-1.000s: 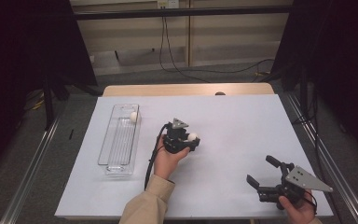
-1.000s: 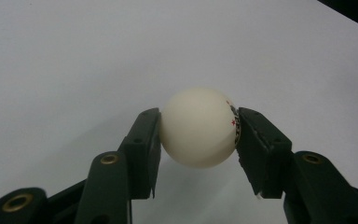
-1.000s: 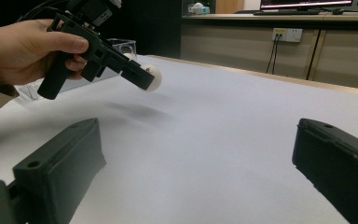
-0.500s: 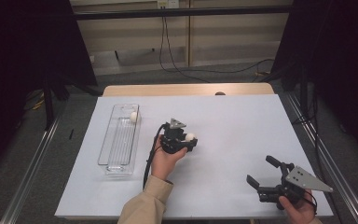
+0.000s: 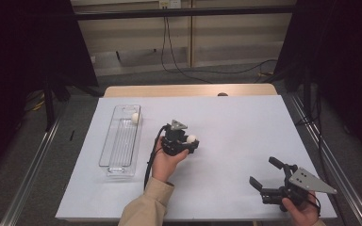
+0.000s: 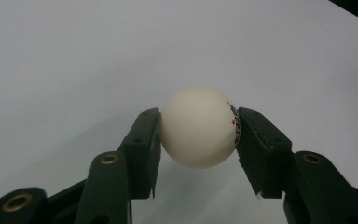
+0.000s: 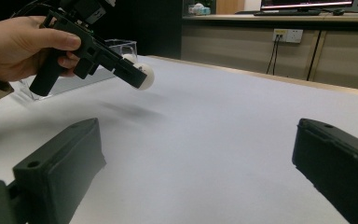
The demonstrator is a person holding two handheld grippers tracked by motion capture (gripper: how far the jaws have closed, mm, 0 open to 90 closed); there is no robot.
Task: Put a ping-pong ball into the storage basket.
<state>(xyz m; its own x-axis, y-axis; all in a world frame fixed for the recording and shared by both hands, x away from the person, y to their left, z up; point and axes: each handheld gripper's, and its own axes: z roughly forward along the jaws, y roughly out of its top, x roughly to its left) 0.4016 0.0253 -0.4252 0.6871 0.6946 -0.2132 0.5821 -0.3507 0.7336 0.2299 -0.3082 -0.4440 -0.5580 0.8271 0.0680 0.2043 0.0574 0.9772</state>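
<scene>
White ball clamped in left gripper jaws, printed mark seemingly sideways

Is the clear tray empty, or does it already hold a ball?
Not empty. One white ball lies at the far end of the clear tray; the rest of the tray is bare. A second ball is clamped in the left gripper.

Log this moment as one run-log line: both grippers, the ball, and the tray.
left gripper: shut on white ball, above table | right gripper: open, nothing between jaws | clear tray: second ball at far end
</scene>
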